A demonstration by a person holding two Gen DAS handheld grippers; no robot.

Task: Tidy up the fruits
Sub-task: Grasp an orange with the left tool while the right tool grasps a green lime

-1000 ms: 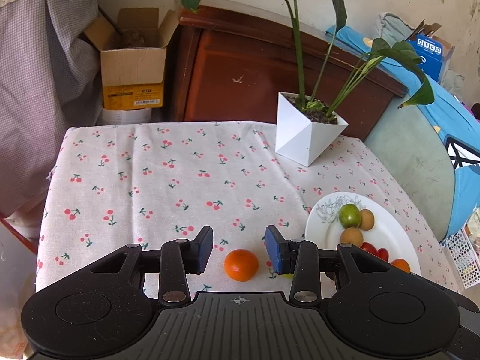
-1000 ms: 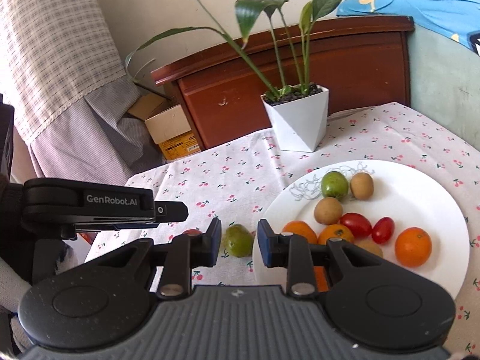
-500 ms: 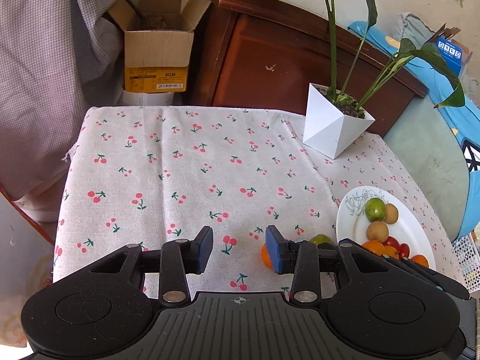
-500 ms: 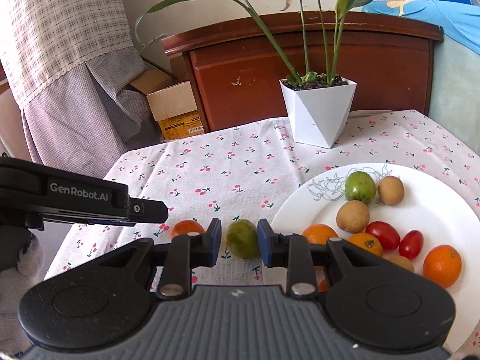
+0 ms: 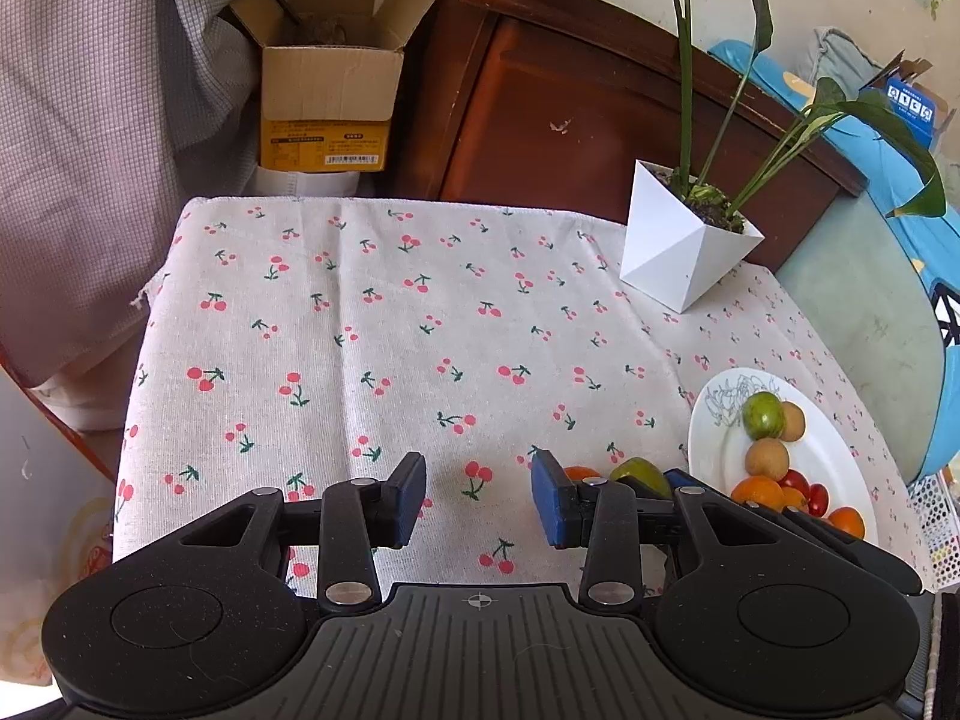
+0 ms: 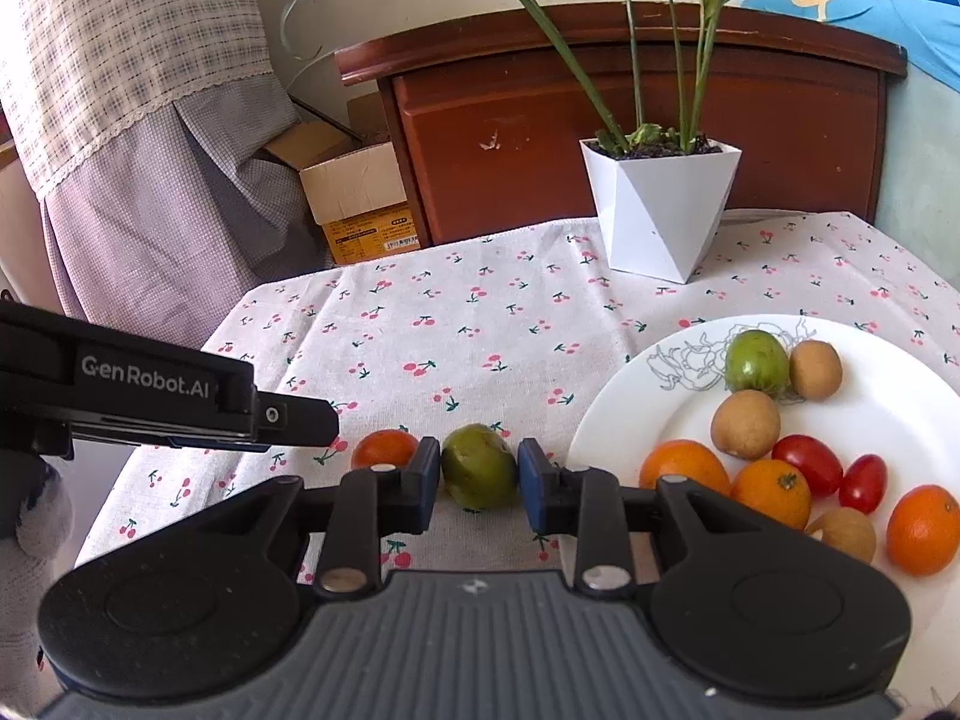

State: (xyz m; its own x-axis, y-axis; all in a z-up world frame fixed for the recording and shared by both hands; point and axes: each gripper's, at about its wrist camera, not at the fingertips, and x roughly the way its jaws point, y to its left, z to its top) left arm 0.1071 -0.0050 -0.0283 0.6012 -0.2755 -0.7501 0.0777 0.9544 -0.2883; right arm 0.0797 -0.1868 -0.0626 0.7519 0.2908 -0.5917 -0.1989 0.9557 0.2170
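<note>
A green fruit lies on the cherry-print cloth between the fingers of my right gripper, whose jaws stand close around it; contact is unclear. A small orange lies just left of it. The white plate at right holds several fruits: a green one, brown ones, oranges and red tomatoes. My left gripper is open and empty over bare cloth; the orange and green fruit lie beyond its right finger, with the plate further right.
A white angular plant pot with tall leaves stands at the table's back. A cardboard box and a wooden cabinet stand behind the table. A curtain hangs at left. My left gripper's body reaches in at left of the right wrist view.
My left gripper moved left, away from the orange, which now lies outside its right finger. My right gripper moved forward around the green fruit.
</note>
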